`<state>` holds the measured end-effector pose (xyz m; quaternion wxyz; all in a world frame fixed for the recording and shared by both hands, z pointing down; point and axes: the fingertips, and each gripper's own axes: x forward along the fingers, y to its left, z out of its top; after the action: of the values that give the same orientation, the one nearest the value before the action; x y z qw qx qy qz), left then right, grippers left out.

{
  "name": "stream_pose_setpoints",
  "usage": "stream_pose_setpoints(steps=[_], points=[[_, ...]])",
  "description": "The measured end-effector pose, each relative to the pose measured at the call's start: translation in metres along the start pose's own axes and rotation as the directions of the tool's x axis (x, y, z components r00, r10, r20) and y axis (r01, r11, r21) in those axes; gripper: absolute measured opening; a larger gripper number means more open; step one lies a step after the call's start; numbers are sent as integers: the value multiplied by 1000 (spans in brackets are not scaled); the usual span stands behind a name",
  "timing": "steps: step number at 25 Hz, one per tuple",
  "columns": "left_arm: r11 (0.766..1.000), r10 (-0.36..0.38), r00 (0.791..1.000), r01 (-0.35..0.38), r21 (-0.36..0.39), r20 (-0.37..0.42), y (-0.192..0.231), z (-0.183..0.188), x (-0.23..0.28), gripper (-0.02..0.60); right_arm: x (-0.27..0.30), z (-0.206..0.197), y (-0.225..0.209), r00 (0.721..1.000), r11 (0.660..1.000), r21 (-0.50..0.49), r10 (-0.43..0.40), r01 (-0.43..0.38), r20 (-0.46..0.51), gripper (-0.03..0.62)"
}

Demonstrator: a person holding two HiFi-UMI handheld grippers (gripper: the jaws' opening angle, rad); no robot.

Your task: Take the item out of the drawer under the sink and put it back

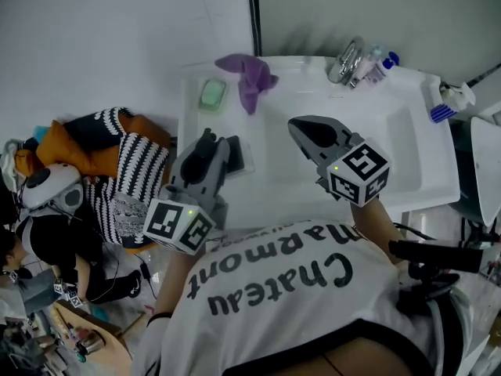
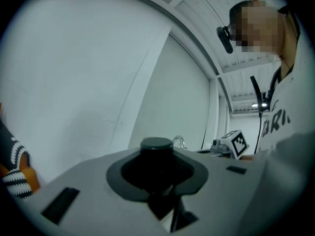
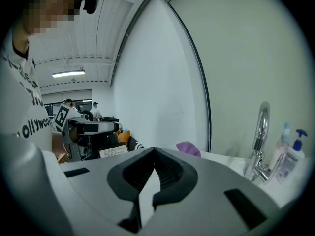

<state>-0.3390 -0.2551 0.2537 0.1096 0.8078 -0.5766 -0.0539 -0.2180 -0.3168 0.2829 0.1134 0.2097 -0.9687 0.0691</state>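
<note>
Over the white sink [image 1: 407, 143] in the head view, I have both grippers side by side at frame centre. My left gripper [image 1: 219, 149] sits centre left with a dark item [image 1: 241, 157] at its tip, above the sink's left ledge. My right gripper [image 1: 304, 126] sits centre right above the basin, touching nothing. Toward the top of the frame, a purple cloth [image 1: 250, 78] drapes over the back rim and a pale green block [image 1: 212, 94] lies left of it. The faucet [image 1: 347, 59] stands at upper right, with bottles [image 1: 380, 65] beside it.

Left gripper view: my jaws stand partly apart, clamped on the dark item [image 2: 156, 154], whose round cap rises between them at lower centre. I cannot tell what kind of container it is.

Right gripper view: my jaws are pressed together tip to tip, with nothing between them. The faucet [image 3: 260, 136] shows at right, and the purple cloth [image 3: 188, 148] lies just beyond the tips.
</note>
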Motion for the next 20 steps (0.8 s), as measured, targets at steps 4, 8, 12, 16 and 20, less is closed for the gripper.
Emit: stream_pose_setpoints(steps=[4, 8, 12, 16, 20], points=[[1000, -5, 1000, 5, -15, -24, 11, -8, 18, 87, 13, -12, -16, 1000, 998, 67, 12, -12, -4, 11], [1000, 1, 996, -1, 3, -92, 23, -21, 37, 87, 28, -23, -19, 999, 989, 141, 39, -39, 5, 11], [1000, -2, 988, 3, 7, -152, 35, -30, 54, 87, 48, -33, -13, 997, 976, 203, 79, -79, 7, 11], [999, -27, 984, 30, 14, -178, 49, -36, 79, 87, 70, -34, -23, 995, 967, 234, 96, -98, 22, 11], [997, -61, 976, 68, 25, -208, 60, -43, 97, 87, 86, -41, -29, 996, 962, 260, 85, -87, 20, 11]])
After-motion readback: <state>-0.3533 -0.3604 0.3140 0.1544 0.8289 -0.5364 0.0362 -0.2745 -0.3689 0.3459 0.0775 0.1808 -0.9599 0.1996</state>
